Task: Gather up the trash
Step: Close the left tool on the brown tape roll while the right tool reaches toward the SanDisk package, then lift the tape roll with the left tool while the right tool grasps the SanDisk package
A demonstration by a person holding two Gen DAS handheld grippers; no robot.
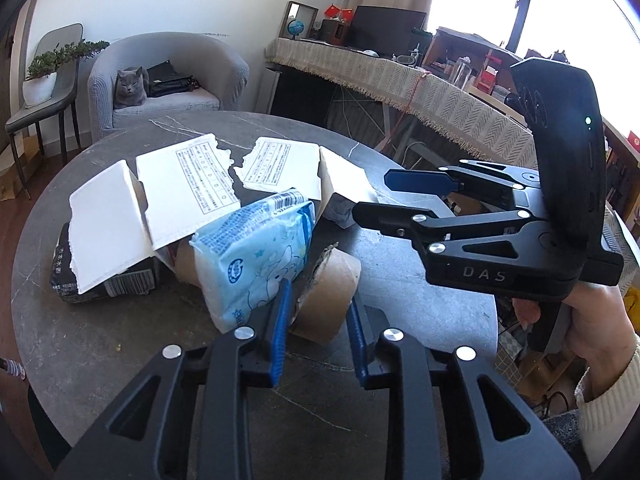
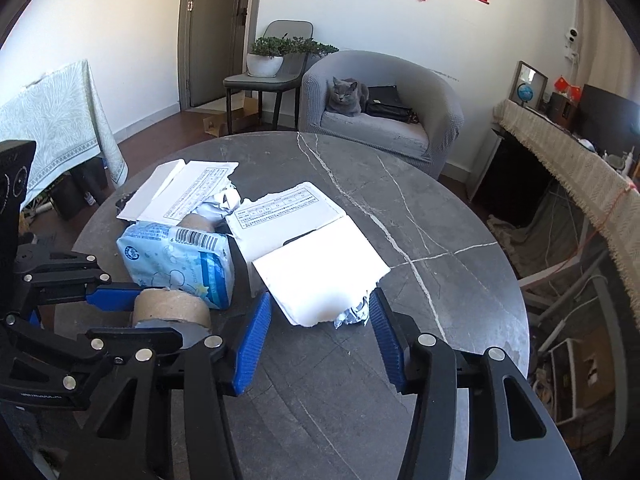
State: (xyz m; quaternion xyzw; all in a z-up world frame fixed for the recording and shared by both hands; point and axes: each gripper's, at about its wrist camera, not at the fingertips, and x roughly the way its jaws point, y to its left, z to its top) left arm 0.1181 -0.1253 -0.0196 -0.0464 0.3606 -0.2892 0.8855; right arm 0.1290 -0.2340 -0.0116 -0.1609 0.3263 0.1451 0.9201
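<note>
Trash lies piled on a round grey marble table (image 1: 100, 344): torn white box pieces (image 1: 188, 192), a blue tissue pack (image 1: 256, 256) and a brown cardboard roll (image 1: 328, 296). My left gripper (image 1: 320, 292) is shut on the cardboard roll (image 2: 172, 306), one blue pad on each side. The right gripper (image 2: 320, 299) is open. Its pads flank the near edge of a white box piece (image 2: 320, 276) and a crumpled foil wad (image 2: 352, 314) without pressing on them. In the left wrist view the right gripper (image 1: 370, 194) reaches in from the right, held by a person's hand (image 1: 592, 320).
A black printed packet (image 1: 64, 276) lies under the left box piece. Beyond the table, a grey cat (image 2: 344, 96) sits in a grey armchair (image 2: 436, 120), and a chair holds a potted plant (image 2: 266, 58). A long cloth-covered counter (image 2: 580, 168) runs along the right.
</note>
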